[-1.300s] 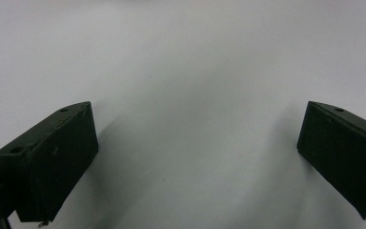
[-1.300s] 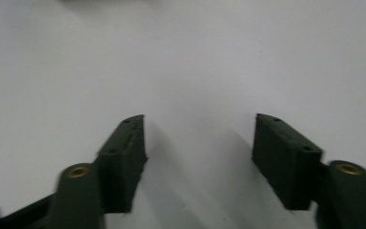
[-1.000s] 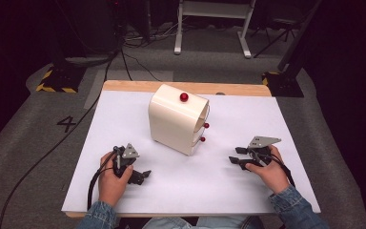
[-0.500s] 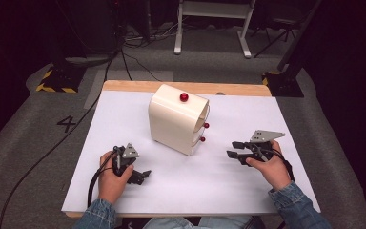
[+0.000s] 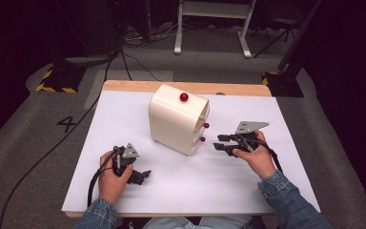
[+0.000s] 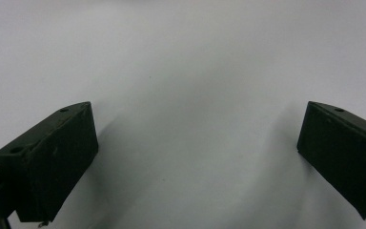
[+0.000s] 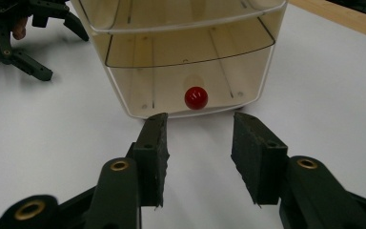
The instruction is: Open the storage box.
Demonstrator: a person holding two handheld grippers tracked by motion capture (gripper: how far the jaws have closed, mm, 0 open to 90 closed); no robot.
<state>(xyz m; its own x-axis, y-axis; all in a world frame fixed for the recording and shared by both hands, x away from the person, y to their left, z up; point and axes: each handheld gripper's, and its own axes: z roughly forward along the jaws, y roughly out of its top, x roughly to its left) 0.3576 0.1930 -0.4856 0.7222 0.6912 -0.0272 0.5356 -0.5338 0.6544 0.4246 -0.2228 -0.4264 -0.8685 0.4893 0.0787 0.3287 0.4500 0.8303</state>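
With its jaws parted and empty, the right gripper (image 7: 198, 157) pointed at the red knob (image 7: 196, 98) of the cream drawer unit (image 5: 177, 118) mid-table, apparently approaching to close on it, while the left gripper (image 5: 132, 168) rested open near the table's front edge.

Item: my table (image 5: 124, 87), a wooden top showing as a bare strip along its far edge; nearly all of it is covered by a white sheet (image 5: 205, 183), lying flat to the near edge. On the sheet, toward the far middle: one cream drawer unit (image 5: 174, 119), standing with red knobs (image 5: 206, 125) on the front facing my right side and one red knob on top; from my right gripper view its lowest drawer (image 7: 190, 81) sits just above the sheet, its red knob (image 7: 196, 97) centred.
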